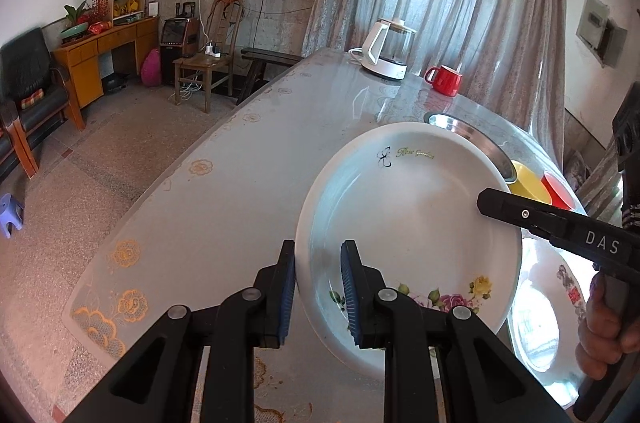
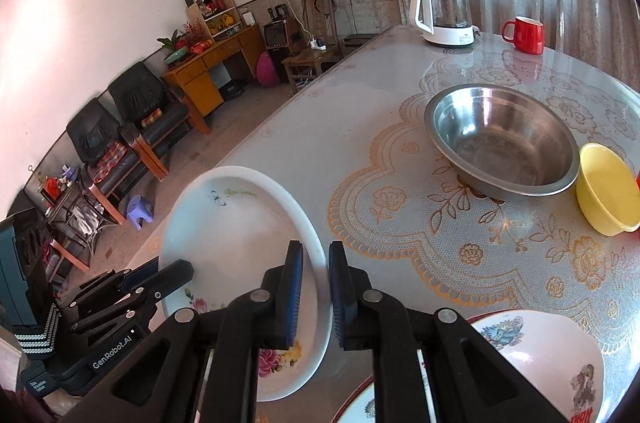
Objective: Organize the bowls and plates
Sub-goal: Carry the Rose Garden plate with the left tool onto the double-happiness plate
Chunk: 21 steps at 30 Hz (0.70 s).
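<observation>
Gripping: both grippers clamp the rim of 1 white plate (image 1: pixel 412 223), which is tilted above the table (image 1: pixel 224 207).
Left gripper (image 1: pixel 318 293): closed on the plate's near-left rim; 1 blue pad (image 1: pixel 289 293) sits outside the rim, the other inside over the floral print.
Right gripper (image 2: pixel 315 293): closed on the opposite rim of the same plate; the rim passes between its 2 blue pads (image 2: pixel 295 293). In the left wrist view its black finger lies across the plate's right edge.
Hand (image 1: pixel 608 335): a person's fingers wrap the right gripper's handle at the lower right of the left wrist view.
White plate: deep, with pink and yellow roses on the near rim and green lettering with a small black mark on the far rim.
Near plates: a patterned plate (image 2: pixel 548 363) with red and blue figures lies flat on the table just right of the right gripper; another rim (image 2: pixel 360 405) shows partly beneath it.
Tablecloth: clear cover over lace with orange rose outlines.
Steel bowl (image 2: pixel 504 139): upright, mid-table, beyond the white plate.
Yellow bowl (image 2: pixel 608 187): just right of the steel bowl, tilted, touching or nearly touching it.
Red bowl (image 1: pixel 558 189): beside the yellow bowl, mostly hidden.
Far table edge: white kettle (image 2: pixel 444 11) with glass body, red mug (image 2: pixel 526 33) to its right, apart.
Background: curtain, wall television, wooden desk, black armchairs.
</observation>
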Each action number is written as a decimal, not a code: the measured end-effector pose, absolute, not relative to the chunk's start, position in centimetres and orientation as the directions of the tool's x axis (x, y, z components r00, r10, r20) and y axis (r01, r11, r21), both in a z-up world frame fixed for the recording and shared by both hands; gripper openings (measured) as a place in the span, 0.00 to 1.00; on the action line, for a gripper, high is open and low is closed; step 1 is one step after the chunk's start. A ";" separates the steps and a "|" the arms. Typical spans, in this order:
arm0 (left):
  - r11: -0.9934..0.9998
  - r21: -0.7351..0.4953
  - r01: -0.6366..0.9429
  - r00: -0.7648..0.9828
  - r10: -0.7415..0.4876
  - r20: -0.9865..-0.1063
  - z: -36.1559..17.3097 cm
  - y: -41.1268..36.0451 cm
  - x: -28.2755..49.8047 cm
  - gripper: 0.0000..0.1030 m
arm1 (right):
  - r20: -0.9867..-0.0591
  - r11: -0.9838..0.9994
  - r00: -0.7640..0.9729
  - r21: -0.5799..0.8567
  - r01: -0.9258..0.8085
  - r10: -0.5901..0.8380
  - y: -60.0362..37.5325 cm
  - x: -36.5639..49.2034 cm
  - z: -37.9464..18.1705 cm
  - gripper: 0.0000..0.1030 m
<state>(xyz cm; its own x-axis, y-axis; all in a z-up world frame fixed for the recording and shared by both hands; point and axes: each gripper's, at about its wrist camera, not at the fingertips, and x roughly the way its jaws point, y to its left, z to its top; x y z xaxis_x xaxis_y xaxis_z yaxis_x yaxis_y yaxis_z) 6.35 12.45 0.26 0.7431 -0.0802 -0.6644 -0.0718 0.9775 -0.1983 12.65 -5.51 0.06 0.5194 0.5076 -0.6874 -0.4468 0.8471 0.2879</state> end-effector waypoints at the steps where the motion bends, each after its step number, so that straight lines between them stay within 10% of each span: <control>1: 0.978 -0.197 -0.065 0.747 -0.084 -0.660 0.5 12.2 6.3 0.21 | -0.678 0.847 0.528 0.292 -0.445 0.511 -5.9 12.4 0.4 0.12; 21: 0.963 -0.154 0.223 0.733 -0.270 -0.624 3.9 1.2 5.6 0.21 | -0.629 0.922 0.677 0.307 -0.236 0.383 -17.7 5.4 1.9 0.11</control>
